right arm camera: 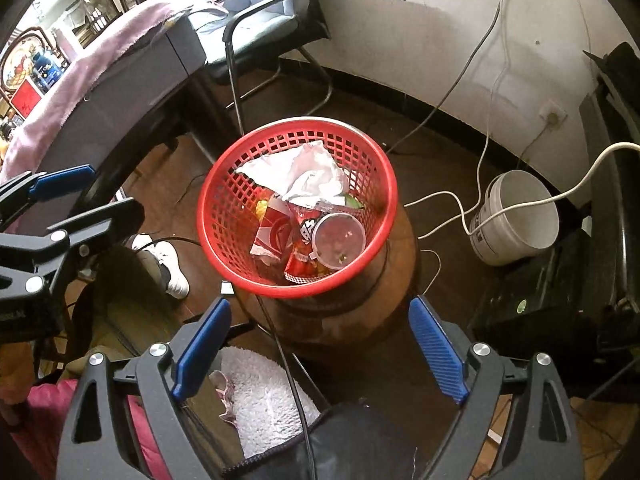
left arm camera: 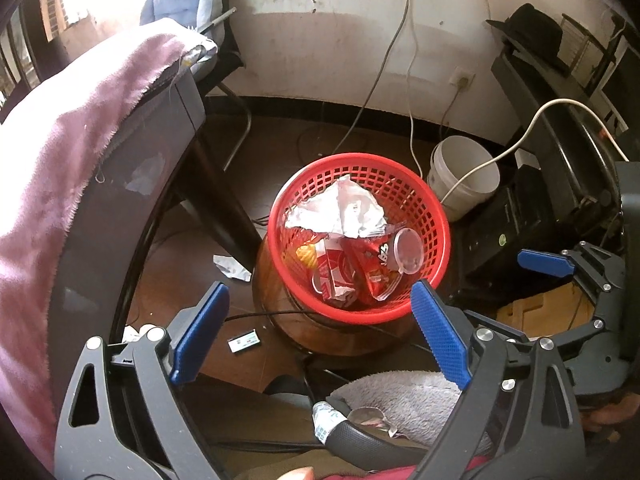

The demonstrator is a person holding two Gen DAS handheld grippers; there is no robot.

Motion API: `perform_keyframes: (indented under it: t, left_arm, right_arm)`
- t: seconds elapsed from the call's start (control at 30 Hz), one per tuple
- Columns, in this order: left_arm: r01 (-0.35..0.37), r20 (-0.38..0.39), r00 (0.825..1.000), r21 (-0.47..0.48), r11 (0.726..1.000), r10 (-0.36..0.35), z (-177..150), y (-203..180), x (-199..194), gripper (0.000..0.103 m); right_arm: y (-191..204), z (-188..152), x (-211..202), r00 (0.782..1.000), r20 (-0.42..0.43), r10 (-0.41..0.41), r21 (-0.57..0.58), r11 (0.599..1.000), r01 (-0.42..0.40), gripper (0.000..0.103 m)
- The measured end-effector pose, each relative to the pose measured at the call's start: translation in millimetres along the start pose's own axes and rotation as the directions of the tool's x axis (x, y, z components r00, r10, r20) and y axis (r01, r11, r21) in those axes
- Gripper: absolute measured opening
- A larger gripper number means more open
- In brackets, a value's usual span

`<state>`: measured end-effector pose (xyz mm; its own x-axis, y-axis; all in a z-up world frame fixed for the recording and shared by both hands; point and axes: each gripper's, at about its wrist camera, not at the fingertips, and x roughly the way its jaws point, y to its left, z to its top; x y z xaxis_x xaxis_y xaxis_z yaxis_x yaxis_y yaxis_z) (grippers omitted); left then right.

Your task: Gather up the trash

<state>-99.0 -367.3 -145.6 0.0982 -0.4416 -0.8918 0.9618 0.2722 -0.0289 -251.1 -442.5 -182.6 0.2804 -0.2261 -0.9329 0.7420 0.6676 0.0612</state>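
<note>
Basket (right arm camera: 298, 204): red plastic mesh, upright on a round brown wooden stool (right arm camera: 360, 312), roughly centred ahead of both claws.
Contents: crumpled white paper (right arm camera: 304, 178) on top toward the far rim; clear plastic lid (right arm camera: 338, 240) toward the near right rim; red snack wrapper (right arm camera: 306, 256) beneath the lid; red-and-white carton (right arm camera: 274, 234) left of the wrapper.
Loose trash outside basket: crumpled paper scrap (left arm camera: 230, 266) on the floor left of the stool; small flat packet (left arm camera: 244, 342) on the floor near the stool's left foot.
Left gripper (left arm camera: 320, 336): jaws spread wide, nothing between them, hanging above and short of the basket's near rim.
Right gripper (right arm camera: 320, 344): jaws likewise released and empty, just right of the left one, also short of the near rim.
Surroundings: white bucket (right arm camera: 516, 220) right of the basket; white cable (right arm camera: 520, 208) draped across the bucket; desk under a pink cloth (left arm camera: 60, 184) left of the basket; chair (right arm camera: 264, 16) beyond it.
Writing: white letters on the snack wrapper, partly hidden, not legible; markings on the packet too small to read.
Risk, tipping: basket overhangs a narrow stool, likely to topple if a jaw knocks the rim.
Risk, snagging: cables around the stool base could catch a claw reaching for the floor scraps.
Risk, spill: paper sits high, could slide out if jostled.
</note>
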Motion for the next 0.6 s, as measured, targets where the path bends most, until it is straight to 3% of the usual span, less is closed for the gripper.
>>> perform_keyframes:
  t: [0.6]
  left_arm:
    - [-0.042, -0.001, 0.999, 0.011, 0.999, 0.042, -1.8, -0.4, 0.6, 0.089]
  right_arm:
    - [4.0, -2.9, 8.7, 0.999, -0.038, -0.004, -0.012, 1.000, 0.004, 0.089]
